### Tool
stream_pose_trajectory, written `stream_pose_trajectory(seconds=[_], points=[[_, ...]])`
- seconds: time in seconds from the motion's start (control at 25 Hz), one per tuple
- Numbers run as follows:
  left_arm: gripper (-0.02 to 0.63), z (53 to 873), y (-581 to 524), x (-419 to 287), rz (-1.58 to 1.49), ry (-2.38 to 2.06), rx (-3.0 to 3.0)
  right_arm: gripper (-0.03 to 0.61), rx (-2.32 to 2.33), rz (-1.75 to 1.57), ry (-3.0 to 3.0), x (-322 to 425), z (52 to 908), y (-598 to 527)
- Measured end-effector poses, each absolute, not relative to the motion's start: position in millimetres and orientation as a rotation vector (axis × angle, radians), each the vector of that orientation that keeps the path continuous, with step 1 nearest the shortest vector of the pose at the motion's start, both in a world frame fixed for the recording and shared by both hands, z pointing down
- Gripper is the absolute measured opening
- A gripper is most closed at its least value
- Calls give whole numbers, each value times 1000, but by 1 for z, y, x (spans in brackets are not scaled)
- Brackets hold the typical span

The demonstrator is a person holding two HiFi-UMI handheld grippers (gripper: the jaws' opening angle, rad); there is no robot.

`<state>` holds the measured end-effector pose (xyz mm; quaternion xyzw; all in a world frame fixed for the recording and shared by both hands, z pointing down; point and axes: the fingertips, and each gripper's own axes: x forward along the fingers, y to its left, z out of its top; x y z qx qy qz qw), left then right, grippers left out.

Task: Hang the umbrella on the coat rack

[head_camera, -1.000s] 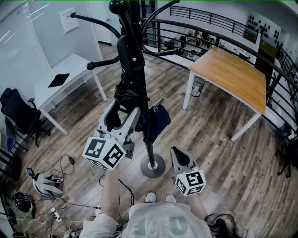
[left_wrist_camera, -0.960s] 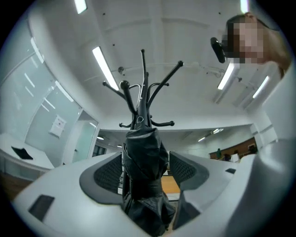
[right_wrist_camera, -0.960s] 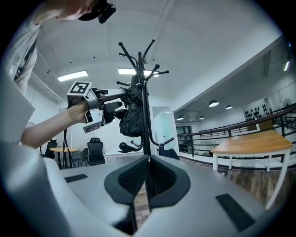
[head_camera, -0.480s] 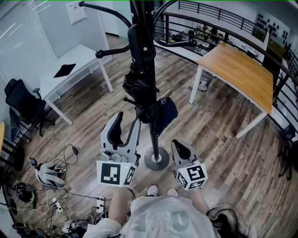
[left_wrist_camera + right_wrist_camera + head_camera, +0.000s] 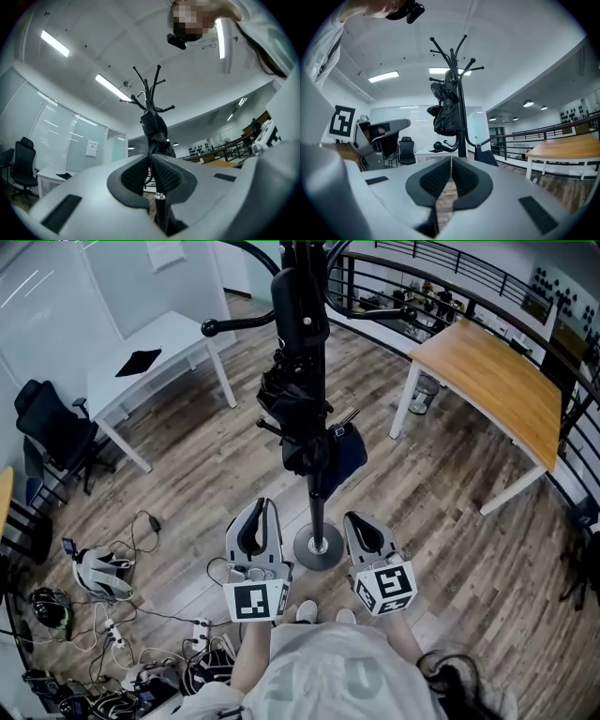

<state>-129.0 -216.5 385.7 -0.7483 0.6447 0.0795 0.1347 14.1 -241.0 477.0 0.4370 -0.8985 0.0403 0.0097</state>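
A folded black umbrella hangs on the black coat rack, high against its pole; neither gripper touches it. My left gripper sits low in front of the rack's round base. Its jaws are closing, nearly together, with nothing between them. My right gripper is beside it on the right, shut and empty. In the left gripper view, the left gripper points up at the umbrella and coat rack. In the right gripper view, the right gripper faces the umbrella on the coat rack.
A dark blue bag hangs lower on the rack. A white table and a black office chair stand to the left, a wooden table to the right. Cables and a headset lie on the floor at left. A railing runs behind.
My left gripper has dropped away from the umbrella and drawn back toward the person, its jaws going from wide open to nearly together. The right gripper has stayed about where it was.
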Motion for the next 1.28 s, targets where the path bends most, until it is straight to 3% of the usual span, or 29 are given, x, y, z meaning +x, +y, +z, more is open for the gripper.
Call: stream_pose_trajectory(seconds=[0.36,1.28], points=[[26,454,-225,-133,59,1994,-2197,31,1318,14,-2801,4,475,-242],[26,445,-228,-145,113,2027,-2222,31,1344,-12,-2814,4,466,-242]])
